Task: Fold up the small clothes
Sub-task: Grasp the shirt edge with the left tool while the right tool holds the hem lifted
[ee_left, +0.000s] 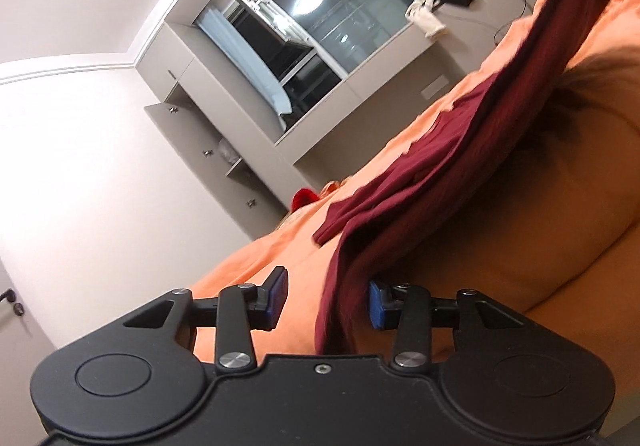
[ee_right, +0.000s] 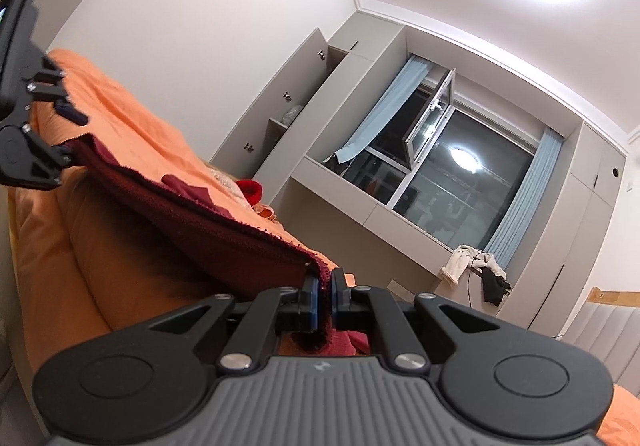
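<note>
No legible brand, label or writing appears in either view; the small embossed mark on the right gripper's grey housing is too small to read.

The maroon garment [ee_right: 224, 230] is stretched above the orange bedspread [ee_right: 132, 126], suspended between the two grippers.

Right gripper [ee_right: 325, 300]: the jaws are closed tight on one corner of the garment. The frayed hem is clamped between the blue pads [ee_right: 316, 302], and a short fold of cloth hangs below them against the housing.

Left gripper [ee_left: 326, 296]: the jaws stand partly apart. The garment's edge runs between the fingers, lying against the right-hand blue pad [ee_left: 376, 304]; a gap remains to the left-hand pad. In the right wrist view the cloth's far corner meets this gripper [ee_right: 68, 134] at its lower finger, with the upper finger clear of it. Whether the cloth is pinched or only draped over that finger cannot be determined.

From the left gripper the garment rises toward the upper right, taut along its edge, with a loose portion resting on the bedspread.
</note>
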`<action>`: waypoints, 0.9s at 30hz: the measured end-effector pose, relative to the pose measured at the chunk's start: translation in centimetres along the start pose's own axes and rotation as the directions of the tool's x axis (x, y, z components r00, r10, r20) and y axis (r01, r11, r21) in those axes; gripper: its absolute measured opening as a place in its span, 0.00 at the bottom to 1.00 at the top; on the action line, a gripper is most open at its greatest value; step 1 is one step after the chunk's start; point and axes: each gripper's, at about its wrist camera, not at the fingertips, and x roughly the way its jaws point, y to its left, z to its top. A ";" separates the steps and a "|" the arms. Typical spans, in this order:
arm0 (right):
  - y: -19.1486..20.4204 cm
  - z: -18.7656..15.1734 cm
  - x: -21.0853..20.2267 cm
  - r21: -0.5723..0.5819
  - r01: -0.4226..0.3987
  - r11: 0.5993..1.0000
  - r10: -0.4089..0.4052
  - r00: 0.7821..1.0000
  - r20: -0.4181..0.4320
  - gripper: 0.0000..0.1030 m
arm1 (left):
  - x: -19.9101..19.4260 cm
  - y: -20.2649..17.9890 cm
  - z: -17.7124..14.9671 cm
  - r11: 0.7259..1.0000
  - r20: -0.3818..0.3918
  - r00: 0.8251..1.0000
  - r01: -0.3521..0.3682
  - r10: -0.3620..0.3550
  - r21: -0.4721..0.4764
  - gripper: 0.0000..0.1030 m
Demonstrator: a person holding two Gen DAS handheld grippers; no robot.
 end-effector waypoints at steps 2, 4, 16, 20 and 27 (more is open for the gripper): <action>0.0 -0.1 0.0 0.008 -0.001 1.000 0.001 1.000 0.002 0.06 | -0.2 0.7 -0.7 1.000 -0.023 1.000 0.001 -0.001 -0.005 0.43; 0.1 0.0 0.1 0.004 0.001 1.000 -0.001 1.000 0.001 0.06 | -0.2 1.2 -1.1 1.000 -0.042 0.999 0.009 -0.010 -0.014 0.42; 0.1 -0.7 -1.3 -0.045 0.030 0.999 -0.032 0.999 -0.041 0.05 | -0.6 4.5 -1.7 0.991 0.034 0.998 0.058 -0.054 -0.123 0.04; -0.3 -0.1 -2.3 -0.033 0.048 0.998 -0.049 0.998 -0.040 0.05 | -1.5 6.4 -1.1 0.983 0.115 0.993 0.039 -0.019 -0.178 0.04; -1.5 1.4 -5.7 -0.007 0.091 0.996 -0.091 0.996 0.000 0.04 | -5.1 9.2 -0.6 0.968 0.209 0.978 0.072 -0.020 -0.241 0.04</action>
